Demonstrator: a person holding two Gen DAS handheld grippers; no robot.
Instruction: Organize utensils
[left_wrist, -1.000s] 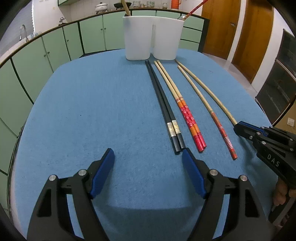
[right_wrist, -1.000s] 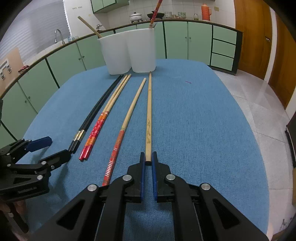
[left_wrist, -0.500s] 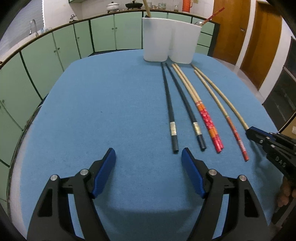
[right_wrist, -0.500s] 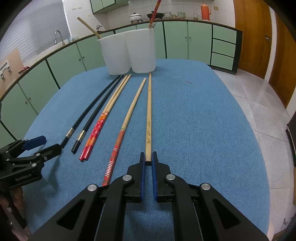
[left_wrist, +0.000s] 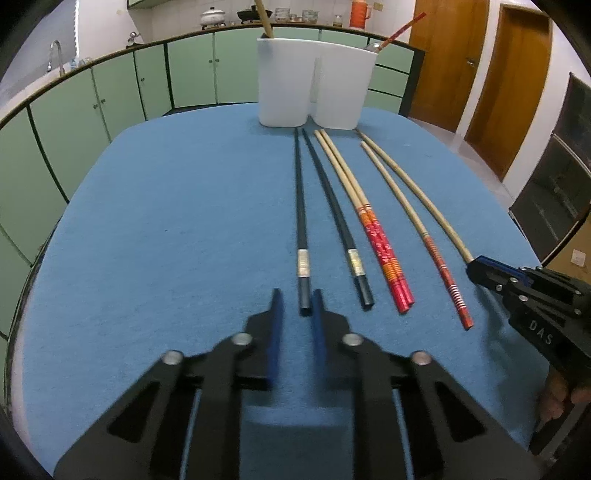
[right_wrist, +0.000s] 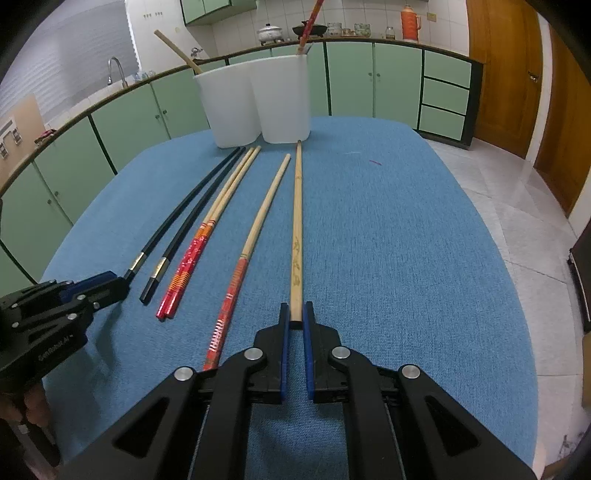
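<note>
Blue-clothed table (left_wrist: 166, 229): left gripper (left_wrist: 297, 314) narrowly straddling black chopstick (left_wrist: 300, 221); right gripper (right_wrist: 295, 325) clamping bamboo chopstick (right_wrist: 296, 221). Next, probably lifting toward holder (right_wrist: 258, 107) at twelve o'clock.

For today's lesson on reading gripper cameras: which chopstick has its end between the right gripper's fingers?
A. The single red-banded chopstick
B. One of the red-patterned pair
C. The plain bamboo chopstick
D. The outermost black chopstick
C: in the right wrist view the right gripper is closed on the near end of the plain bamboo chopstick, which lies alone, nearest the table's right side.
</note>
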